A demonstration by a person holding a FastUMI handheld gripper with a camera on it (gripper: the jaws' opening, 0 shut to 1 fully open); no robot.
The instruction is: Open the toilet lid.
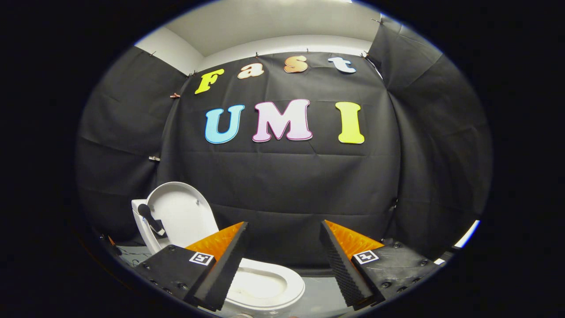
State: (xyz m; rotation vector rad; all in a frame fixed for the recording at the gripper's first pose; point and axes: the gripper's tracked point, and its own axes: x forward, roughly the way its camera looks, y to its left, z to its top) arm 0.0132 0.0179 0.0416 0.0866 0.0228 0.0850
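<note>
The gripper (282, 260) stands wide apart, holding nothing. The toilet lid (183, 212) stands raised, far left of the fingers, and the seat (269, 285) lies near, partly behind the left finger.

Black cloth wall (282, 185) in 3 panels: back, left, right, creased, seams at both corners. Small clips (175, 95) pin the cloth along its top edge and down the left seam. White room wall (287, 44) and ceiling (265, 22) show above the cloth. Grey floor (320, 291) meets the back panel's hem. Thin cable (126, 252) lies on the floor by the left panel. Bright white strip (468, 234) at the right panel's lower edge, can't tell what it is.
</note>
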